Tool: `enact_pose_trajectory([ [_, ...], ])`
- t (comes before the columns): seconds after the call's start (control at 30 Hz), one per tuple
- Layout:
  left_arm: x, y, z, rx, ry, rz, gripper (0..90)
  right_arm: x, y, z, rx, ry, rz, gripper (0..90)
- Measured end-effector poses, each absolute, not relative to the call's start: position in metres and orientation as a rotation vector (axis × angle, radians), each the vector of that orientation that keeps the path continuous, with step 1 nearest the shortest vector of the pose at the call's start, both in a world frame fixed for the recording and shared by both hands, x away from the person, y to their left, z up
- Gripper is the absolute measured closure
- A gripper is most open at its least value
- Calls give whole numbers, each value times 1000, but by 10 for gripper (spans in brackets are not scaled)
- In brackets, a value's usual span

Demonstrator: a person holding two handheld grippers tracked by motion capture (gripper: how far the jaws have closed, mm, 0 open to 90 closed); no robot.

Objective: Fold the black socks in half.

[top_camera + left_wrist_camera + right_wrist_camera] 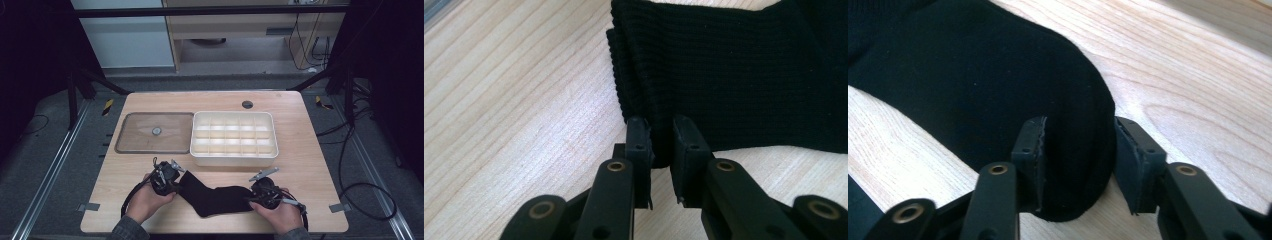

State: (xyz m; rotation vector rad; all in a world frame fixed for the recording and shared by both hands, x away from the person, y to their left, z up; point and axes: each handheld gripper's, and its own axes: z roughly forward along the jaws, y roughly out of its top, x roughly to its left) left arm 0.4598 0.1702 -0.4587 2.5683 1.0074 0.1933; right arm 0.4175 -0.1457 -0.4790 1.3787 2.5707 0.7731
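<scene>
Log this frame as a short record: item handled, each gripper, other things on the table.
item: black sock, flat on the table, near edge
left gripper: shut on the sock's ribbed cuff
right gripper: jaws astride the sock's toe, pads not yet pressing
tray: white, divided, no items seen inside
lid: clear, flat, left of the tray

Left gripper (172, 172): black body, grey three-cornered plate on top, black cable looping off near left. Right gripper (256, 187): same build. Jaws flat black bars with brass-ringed pivot screws (616, 166). Grey sleeve cuffs (125, 230) at wrists.
</scene>
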Motion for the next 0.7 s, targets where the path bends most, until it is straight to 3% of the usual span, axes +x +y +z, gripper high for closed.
enact_pose_trajectory([
  [0.23,459,176,-453,2525,1003,178,794,415,-142,-477,1341,2566,768,769],
  [0.7,461,192,-432,2503,997,194,793,416,-128,-477,1315,2608,815,787],
])
